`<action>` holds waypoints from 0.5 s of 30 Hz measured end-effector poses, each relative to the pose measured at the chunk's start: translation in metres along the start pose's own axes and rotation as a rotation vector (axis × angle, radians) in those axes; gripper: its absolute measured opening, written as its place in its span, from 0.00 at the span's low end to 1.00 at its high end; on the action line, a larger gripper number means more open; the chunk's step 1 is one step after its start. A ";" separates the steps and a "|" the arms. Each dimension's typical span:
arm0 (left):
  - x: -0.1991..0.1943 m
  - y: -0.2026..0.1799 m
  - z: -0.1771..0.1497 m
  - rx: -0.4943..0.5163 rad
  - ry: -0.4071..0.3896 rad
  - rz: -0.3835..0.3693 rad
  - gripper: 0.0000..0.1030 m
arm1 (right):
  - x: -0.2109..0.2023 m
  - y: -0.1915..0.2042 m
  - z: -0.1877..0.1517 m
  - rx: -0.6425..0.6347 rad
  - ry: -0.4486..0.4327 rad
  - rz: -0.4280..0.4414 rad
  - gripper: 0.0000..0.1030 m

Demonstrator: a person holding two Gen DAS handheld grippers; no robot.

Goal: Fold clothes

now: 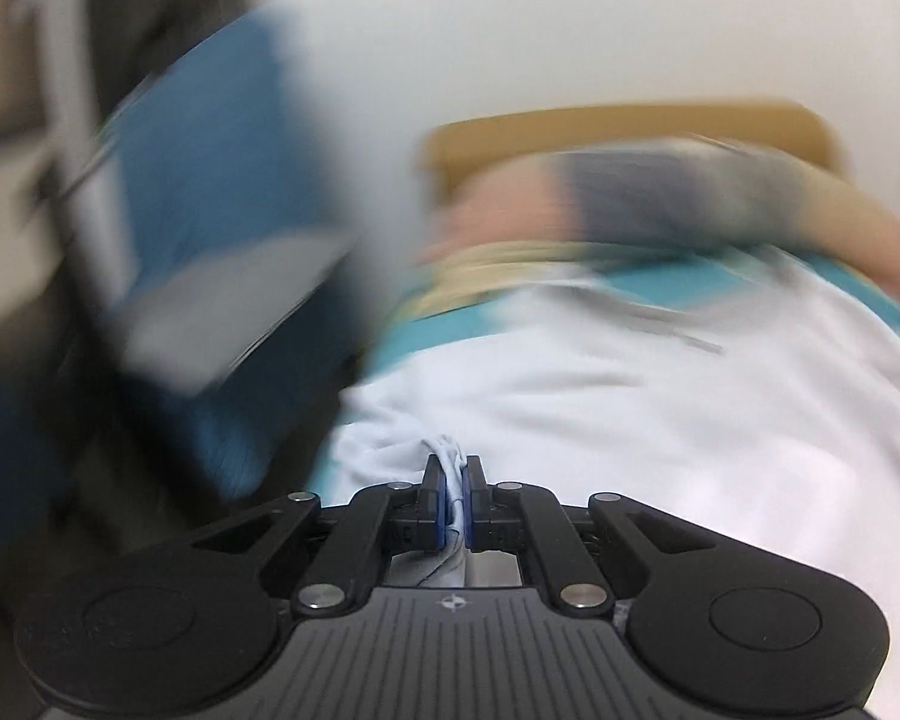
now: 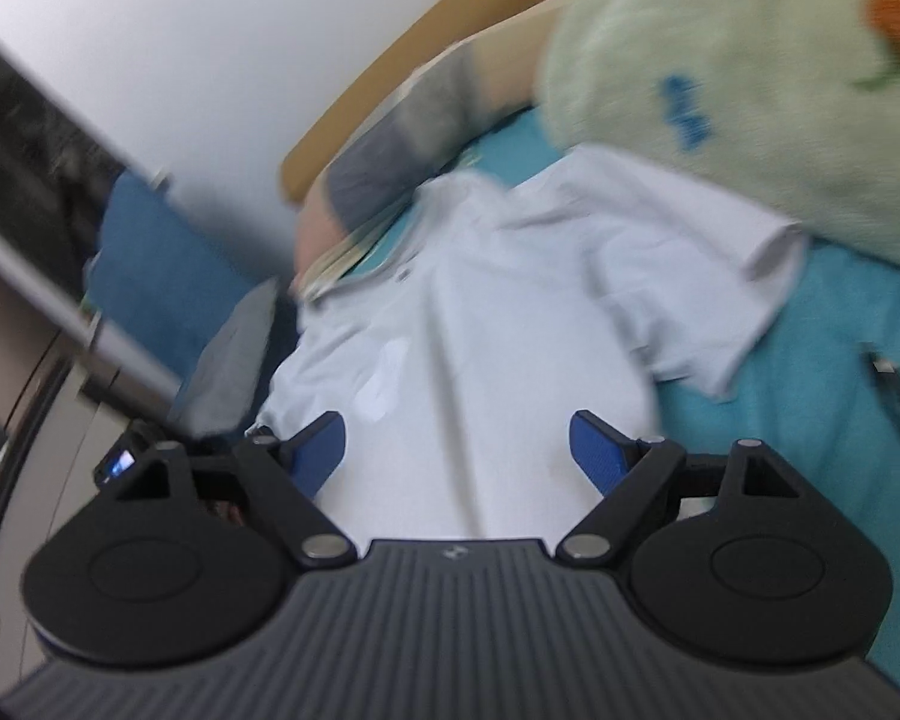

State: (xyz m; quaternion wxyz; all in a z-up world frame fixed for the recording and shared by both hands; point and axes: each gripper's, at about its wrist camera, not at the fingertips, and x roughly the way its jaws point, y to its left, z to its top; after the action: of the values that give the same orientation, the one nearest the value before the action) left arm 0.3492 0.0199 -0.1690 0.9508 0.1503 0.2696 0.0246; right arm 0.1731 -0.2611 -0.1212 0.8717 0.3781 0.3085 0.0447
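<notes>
A pale white short-sleeved shirt [image 1: 660, 408] lies spread on a teal bed cover [image 1: 678, 285]. My left gripper [image 1: 455, 471] is shut on a pinched fold of the shirt's hem, with cloth bunched between its blue pads. In the right wrist view the same shirt [image 2: 468, 324] lies flat, one sleeve [image 2: 708, 306] spread to the right. My right gripper [image 2: 457, 429] hovers over the shirt's lower part with its fingers [image 2: 597, 450] wide apart and nothing between them. Both views are motion-blurred.
A stack of folded clothes [image 2: 384, 180] lies near the tan headboard [image 2: 402, 66]. A pale green fleece blanket [image 2: 750, 90] with an orange motif covers the far right. A blue chair [image 1: 222, 198] stands left of the bed. A dark cable [image 2: 894, 396] lies on the teal cover.
</notes>
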 end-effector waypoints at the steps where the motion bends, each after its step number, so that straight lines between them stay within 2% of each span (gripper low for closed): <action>1: 0.000 -0.020 -0.001 0.058 0.009 -0.026 0.05 | -0.004 -0.005 0.003 0.015 -0.013 -0.011 0.83; 3: 0.001 -0.059 -0.003 0.175 0.027 -0.077 0.05 | -0.011 -0.013 0.007 0.028 -0.032 -0.020 0.83; 4: -0.002 -0.063 -0.004 0.179 0.031 -0.096 0.06 | -0.012 -0.014 0.008 0.028 -0.036 -0.021 0.83; 7: -0.015 -0.050 -0.005 0.100 0.037 -0.140 0.09 | -0.015 -0.018 0.009 0.027 -0.047 -0.022 0.83; 9: -0.024 -0.042 -0.006 0.047 0.041 -0.170 0.20 | -0.017 -0.020 0.010 0.026 -0.055 -0.023 0.83; 11: -0.033 -0.033 -0.006 -0.005 0.045 -0.199 0.40 | -0.019 -0.022 0.011 0.026 -0.060 -0.022 0.83; 13: -0.042 -0.024 -0.007 -0.058 0.049 -0.228 0.53 | -0.017 -0.021 0.010 0.027 -0.049 -0.013 0.83; 15: -0.048 -0.001 -0.011 -0.188 0.048 -0.259 0.56 | -0.015 -0.020 0.008 0.027 -0.042 -0.008 0.83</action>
State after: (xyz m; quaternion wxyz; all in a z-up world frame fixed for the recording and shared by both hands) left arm 0.3024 0.0156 -0.1539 0.9492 0.0239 0.3059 -0.0696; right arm 0.1624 -0.2848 -0.1236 0.8731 0.3894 0.2921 0.0289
